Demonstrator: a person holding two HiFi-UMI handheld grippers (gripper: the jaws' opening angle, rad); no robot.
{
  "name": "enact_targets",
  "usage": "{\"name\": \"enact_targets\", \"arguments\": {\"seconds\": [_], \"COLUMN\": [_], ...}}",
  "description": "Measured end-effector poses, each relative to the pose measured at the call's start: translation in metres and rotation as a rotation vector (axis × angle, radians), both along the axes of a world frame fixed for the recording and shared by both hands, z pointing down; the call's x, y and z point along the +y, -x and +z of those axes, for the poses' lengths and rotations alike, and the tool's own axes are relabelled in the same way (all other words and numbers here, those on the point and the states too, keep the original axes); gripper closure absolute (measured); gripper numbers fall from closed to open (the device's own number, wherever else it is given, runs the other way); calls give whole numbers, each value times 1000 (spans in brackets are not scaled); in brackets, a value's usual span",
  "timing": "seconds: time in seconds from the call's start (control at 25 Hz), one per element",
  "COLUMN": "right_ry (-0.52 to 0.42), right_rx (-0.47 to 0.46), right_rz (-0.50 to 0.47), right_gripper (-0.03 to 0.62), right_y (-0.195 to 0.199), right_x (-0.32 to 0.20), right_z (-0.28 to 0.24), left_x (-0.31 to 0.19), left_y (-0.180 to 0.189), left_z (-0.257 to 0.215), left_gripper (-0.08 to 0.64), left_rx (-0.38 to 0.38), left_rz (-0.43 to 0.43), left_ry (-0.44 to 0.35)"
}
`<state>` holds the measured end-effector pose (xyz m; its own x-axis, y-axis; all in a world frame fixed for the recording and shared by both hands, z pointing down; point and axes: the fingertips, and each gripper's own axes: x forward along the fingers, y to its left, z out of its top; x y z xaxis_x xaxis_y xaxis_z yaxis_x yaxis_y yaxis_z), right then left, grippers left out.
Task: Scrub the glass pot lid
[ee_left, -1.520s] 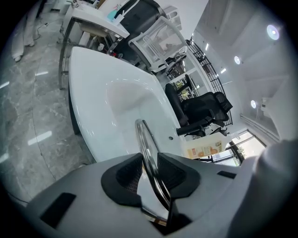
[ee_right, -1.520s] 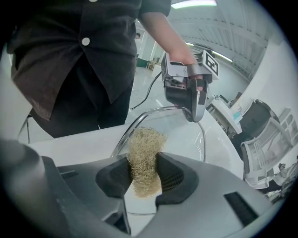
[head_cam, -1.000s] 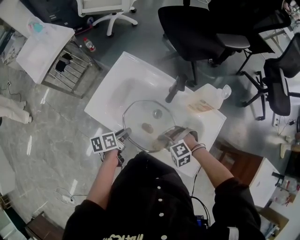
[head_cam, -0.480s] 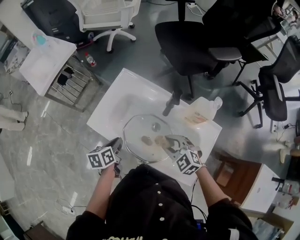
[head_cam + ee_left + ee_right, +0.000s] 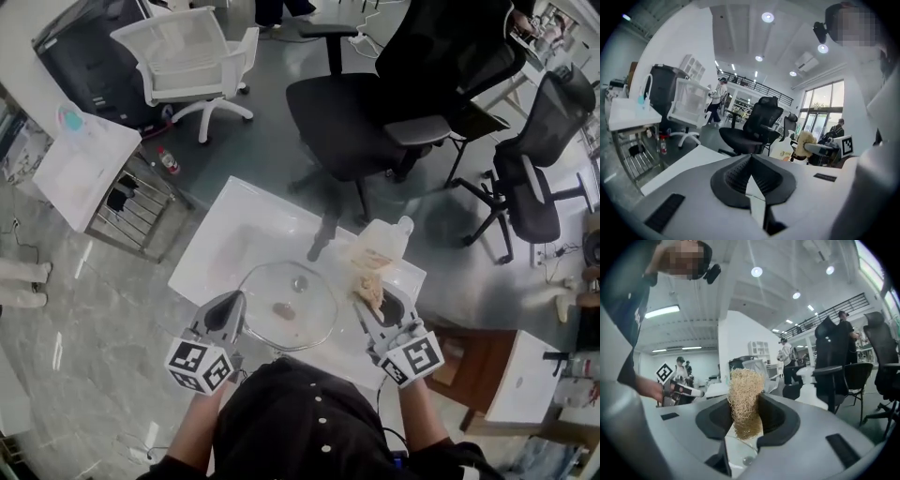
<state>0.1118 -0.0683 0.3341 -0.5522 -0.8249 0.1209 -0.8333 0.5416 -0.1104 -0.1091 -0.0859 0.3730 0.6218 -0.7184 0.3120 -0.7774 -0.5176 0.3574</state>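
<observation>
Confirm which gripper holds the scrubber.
The right gripper: a tan fibrous scrubber is clamped between its jaws. The left gripper has just closed its jaws on nothing, and they touch each other.

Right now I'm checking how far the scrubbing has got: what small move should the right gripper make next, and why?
Probably bring the right gripper, shut on the fibrous scrubber, down onto the glass lid. The scrubber sits off to the lid's right in the head view, not touching it, and a brown smear shows on the glass below the knob, so the scrubbing looks unfinished.
</observation>
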Motion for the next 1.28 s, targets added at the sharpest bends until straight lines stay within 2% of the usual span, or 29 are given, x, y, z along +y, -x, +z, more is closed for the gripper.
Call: {"name": "enact_targets", "arguments": {"seconds": [0.08, 0.24, 0.48, 0.68, 0.96, 1.28], "right_ry": [-51, -135, -203, -203, -201, -206], "right_rx": [-42, -54, -28, -2, 14, 18], "right_rz": [73, 201, 358, 468, 517, 490], "right_gripper": [445, 445, 444, 443, 445, 445], "right_y": [-21, -60, -104, -133, -144, -132], "right_x": [0, 8, 32, 46, 49, 39], "right_z": [-24, -55, -79, -76, -71, -72], "left_x": [-1, -2, -6, -6, -2, -8], "left_y": [-5, -13, -17, -19, -28, -26], "left_z": [-19, -46, -64, -71, -77, -84], "left_gripper": [535, 534, 534, 534, 534, 534], "left_rx": [-19, -3, -38, -41, -57, -59], "left_rz": [15, 45, 15, 11, 23, 4], "left_ry": [-63, -156, -205, -238, -257, -277]}}
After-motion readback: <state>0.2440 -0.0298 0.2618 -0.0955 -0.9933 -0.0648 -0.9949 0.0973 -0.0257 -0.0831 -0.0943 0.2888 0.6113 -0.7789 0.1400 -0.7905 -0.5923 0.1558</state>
